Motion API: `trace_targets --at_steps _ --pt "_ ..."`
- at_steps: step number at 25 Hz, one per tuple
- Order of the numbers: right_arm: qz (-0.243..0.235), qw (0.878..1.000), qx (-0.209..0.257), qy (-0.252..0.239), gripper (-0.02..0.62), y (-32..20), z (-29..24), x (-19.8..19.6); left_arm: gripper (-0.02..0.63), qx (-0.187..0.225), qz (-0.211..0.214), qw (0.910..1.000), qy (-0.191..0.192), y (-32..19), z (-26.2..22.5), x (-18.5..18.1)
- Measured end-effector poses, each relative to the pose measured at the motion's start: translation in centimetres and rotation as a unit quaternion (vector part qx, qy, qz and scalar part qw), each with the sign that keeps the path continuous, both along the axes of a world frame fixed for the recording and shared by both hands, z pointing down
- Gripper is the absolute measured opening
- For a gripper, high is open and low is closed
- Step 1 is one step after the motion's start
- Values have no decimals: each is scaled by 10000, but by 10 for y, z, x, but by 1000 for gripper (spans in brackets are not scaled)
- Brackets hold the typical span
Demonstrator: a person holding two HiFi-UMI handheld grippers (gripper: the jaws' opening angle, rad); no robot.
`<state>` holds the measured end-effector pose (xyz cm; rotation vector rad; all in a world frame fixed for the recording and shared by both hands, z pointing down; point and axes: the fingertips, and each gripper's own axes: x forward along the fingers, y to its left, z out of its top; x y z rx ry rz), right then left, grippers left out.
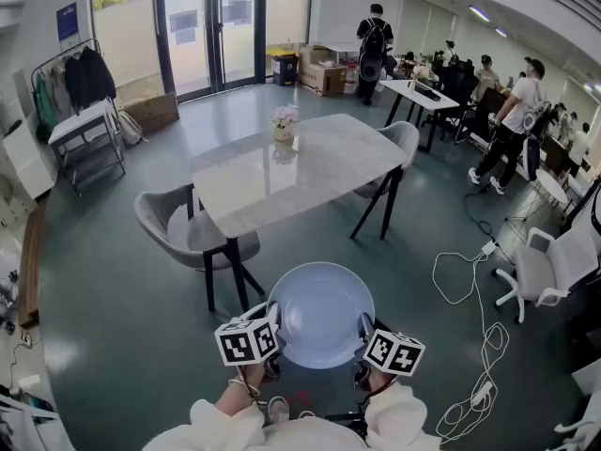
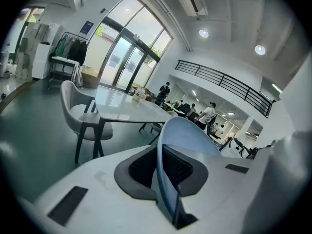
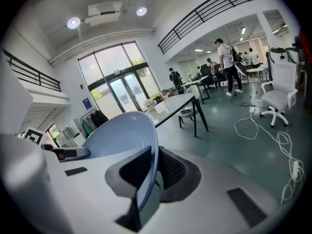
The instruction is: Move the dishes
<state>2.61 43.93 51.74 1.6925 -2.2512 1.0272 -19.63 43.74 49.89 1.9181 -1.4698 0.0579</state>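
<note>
The step in hand looks like the carry. The pale blue round plate (image 1: 321,313) hangs in the air close in front of the person, above the floor and just short of the near corner of the white marble-look worktop (image 1: 300,172). The left tongs (image 1: 275,325) are clamped almost closed on the plate's left rim. In the left gripper view the thin edge sits pinched between the dark ribbed pads (image 2: 178,165). The right tongs (image 1: 363,334) are clamped on the right rim in the same way, a little wider, with the rim sandwiched between their pads. Both tongs tip gently downward, and the plate lies roughly level between them.

Judging from this, the plate has not yet been set down. The next move probably calls for bringing it forward over the worktop, keeping both grips even so it does not tilt or slip, lowering it flat, and only then easing the tongs apart.

The worktop is glossy and mostly bare, with a small pot of pale flowers (image 1: 285,125) at its far edge. A grey shell chair (image 1: 178,228) stands at its left and another grey chair (image 1: 404,139) at its far right. The floor is smooth grey-green, and a white cable (image 1: 470,280) loops across it to the right, near a white office chair (image 1: 554,261). Tall glass doors (image 1: 216,26) fill the far wall, a clothes rack (image 1: 80,78) stands far left, and people are at desks far right.
</note>
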Motion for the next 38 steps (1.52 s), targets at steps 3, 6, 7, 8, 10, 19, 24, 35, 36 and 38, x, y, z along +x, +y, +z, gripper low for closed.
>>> trace_targets --at_steps 3,6,7,8,10,19,24,35,36,38 --pt "40 9999 -8 152 95 -1 -5 1 25 18 1 10000 8 -1 -2 -3" --pt "15 9998 -20 184 95 -1 -4 -1 26 14 -12 10000 14 -2 -1 -5" --pt "5 9998 -28 173 95 -1 -3 -2 25 10 -9 10000 11 -2 -1 -6" --pt "2 9999 -33 161 95 -1 -3 -3 26 7 -2 10000 7 -2 -1 -7" --pt "18 9999 -13 145 95 -1 -4 -4 25 11 20 10000 8 -3 -1 -8" --pt "257 9996 -15 -67 97 -8 -5 -19 25 112 161 9998 43 -12 -4 -24" --pt "361 9993 5 -17 97 -13 -7 -33 25 139 217 9996 74 -19 -2 -38" --pt "609 9981 -104 65 97 -14 0 -41 25 63 412 9989 216 -29 9 -46" --pt "621 9980 -119 76 97 -15 1 -41 25 44 420 9988 231 -30 11 -46" --pt "641 9978 -150 94 97 -17 3 -41 25 10 440 9987 257 -32 15 -46"
